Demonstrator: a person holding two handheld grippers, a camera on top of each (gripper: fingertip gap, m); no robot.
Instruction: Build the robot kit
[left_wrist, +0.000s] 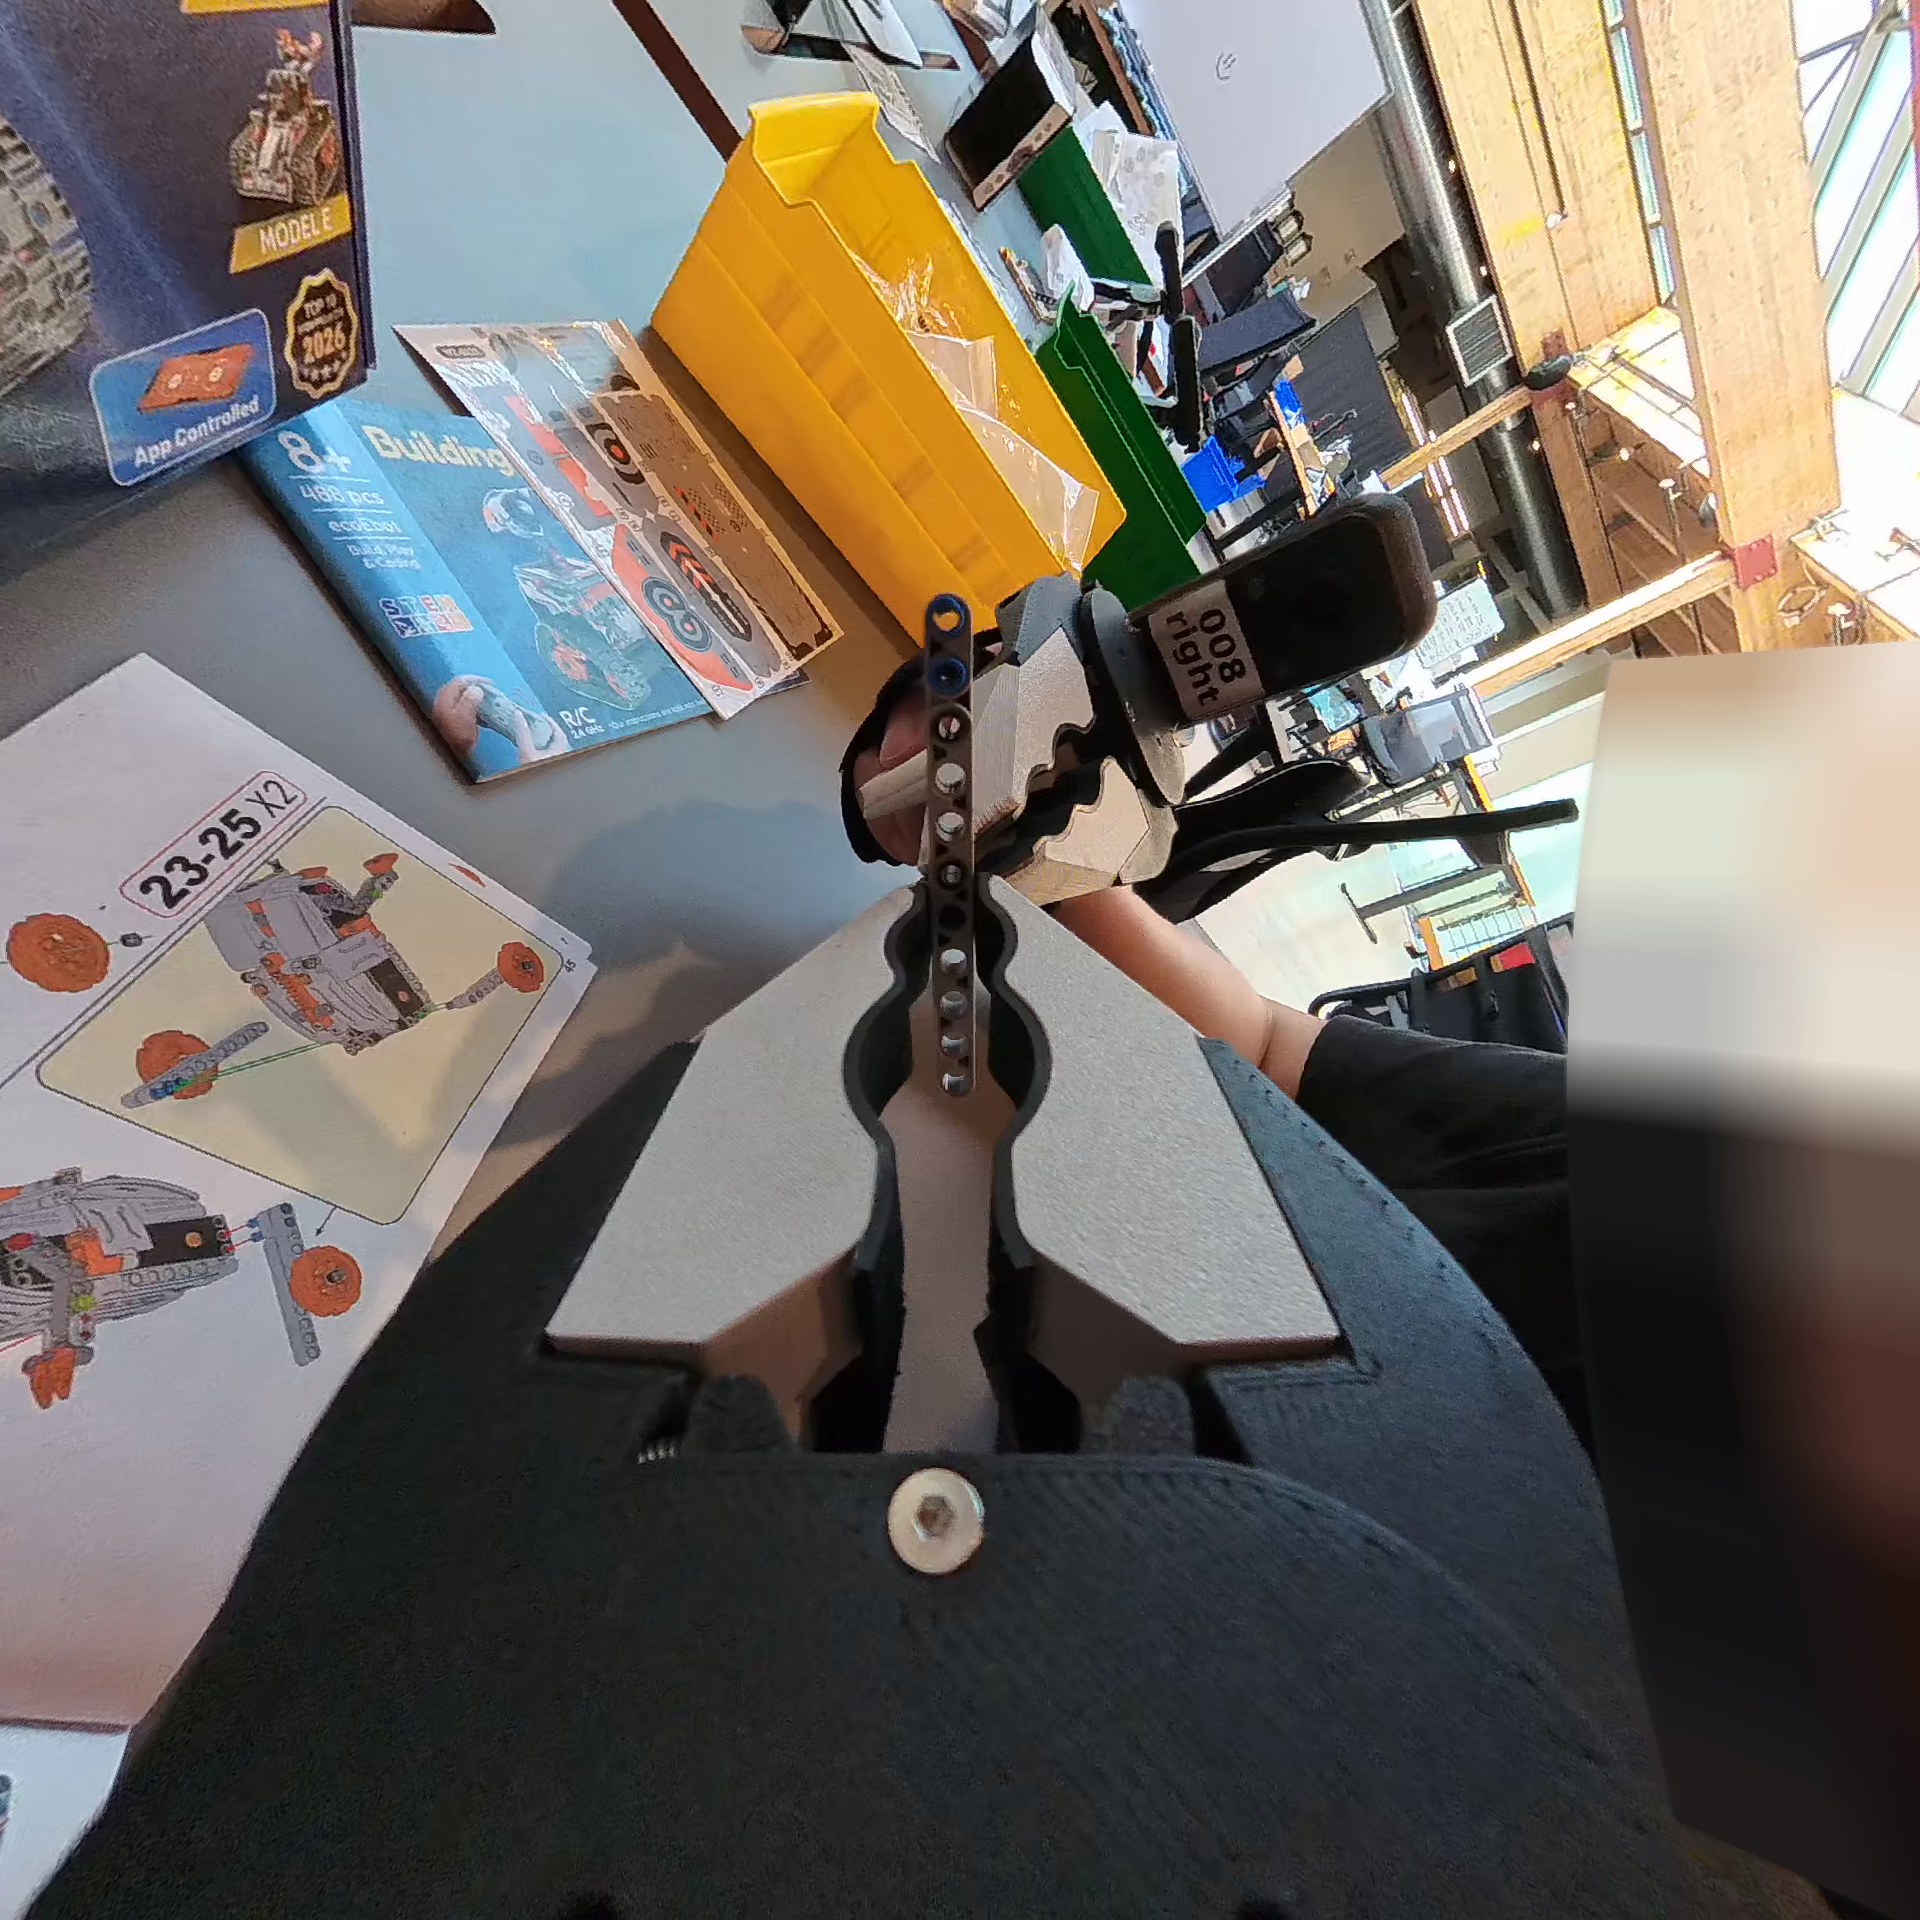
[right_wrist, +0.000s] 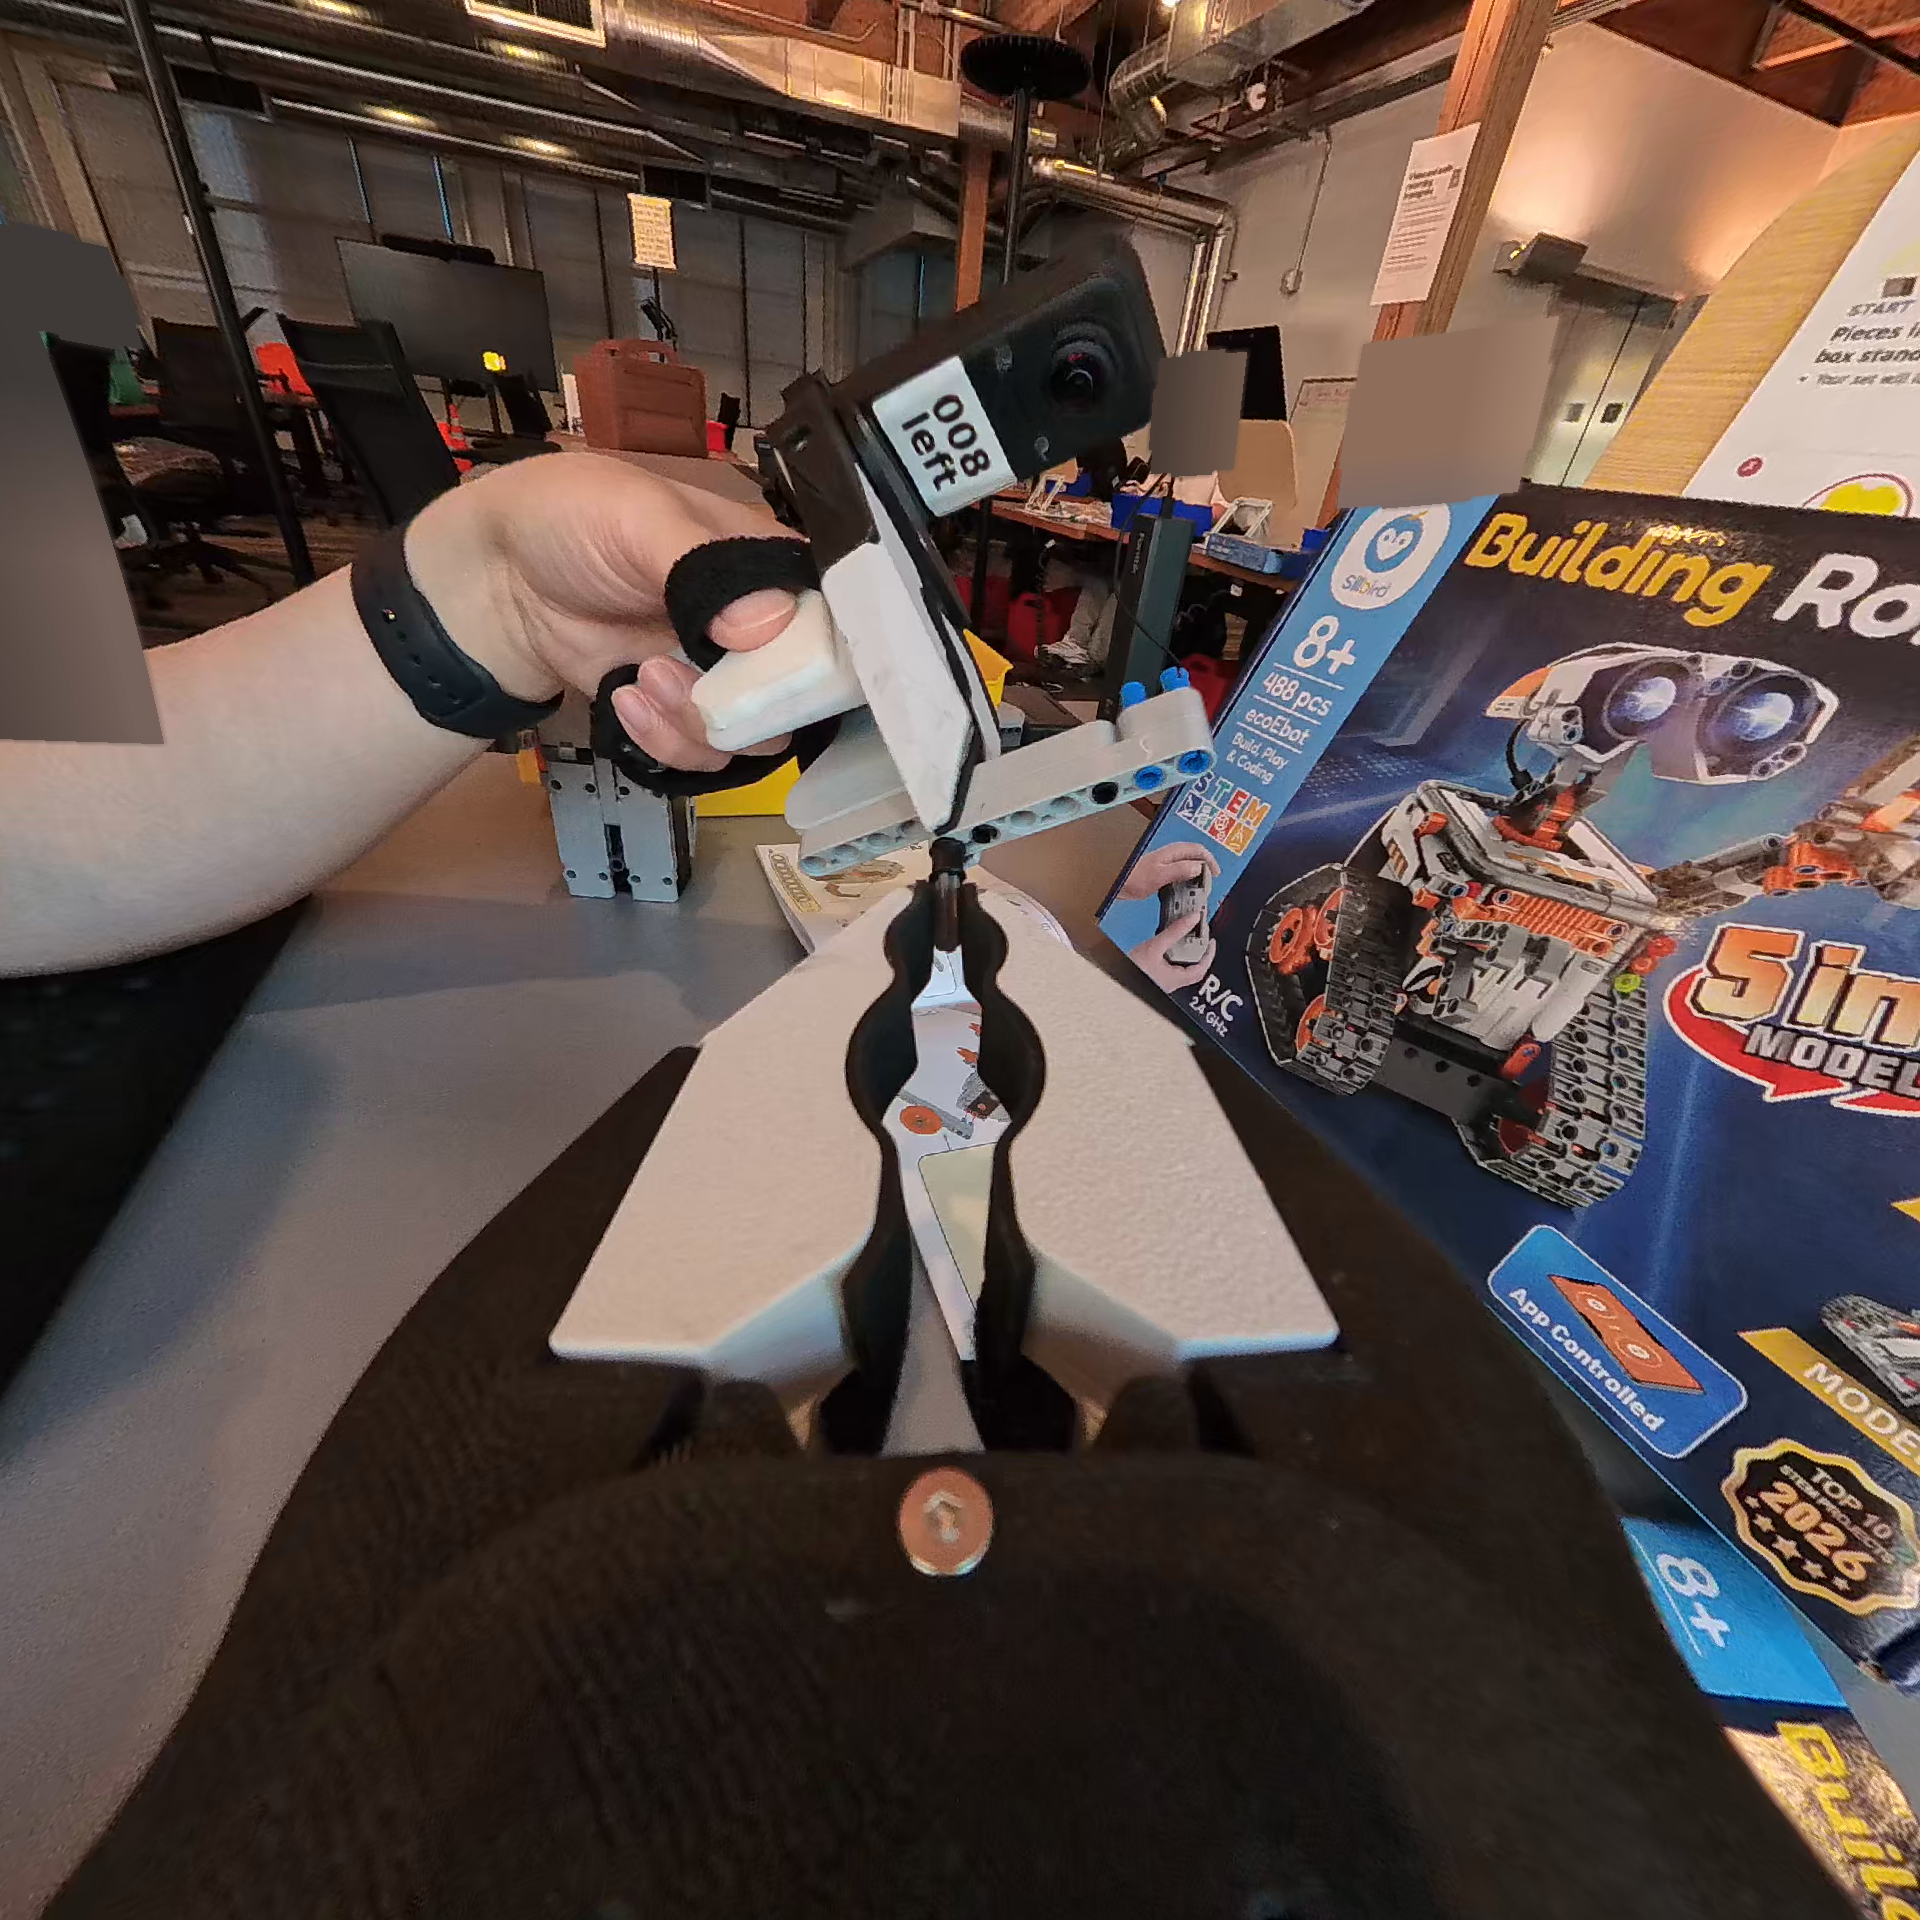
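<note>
Left gripper (left_wrist: 951, 894) has its jaws pinched on a grey beam (left_wrist: 951, 831), a long holed strip with blue pins (left_wrist: 945, 670) at the far end. The beam runs straight out past the fingertips, its near end sitting back in the slot between the jaws. Off to the left of those jaws are an instruction sheet (left_wrist: 208, 1039), a blue booklet (left_wrist: 457, 582) and a sticker sheet (left_wrist: 644, 499), all flat on the grey table (left_wrist: 623, 852). Farther out, slightly right, a yellow bin (left_wrist: 831, 343) with a clear bag (left_wrist: 997, 395) in it, then a green bin (left_wrist: 1122, 436).

Right gripper (right_wrist: 948, 904) has its jaws nearly closed on a small black pin (right_wrist: 948, 883), right at the tips. The pin's top meets the underside of the beam (right_wrist: 1039, 800), though whether it's actually seated in a hole is hard to tell from here. To the left of these jaws, a hand (right_wrist: 582, 582) works the left gripper (right_wrist: 935, 821), with a grey block build (right_wrist: 618, 831) behind it. To the right stands the kit box (right_wrist: 1558, 883).
</note>
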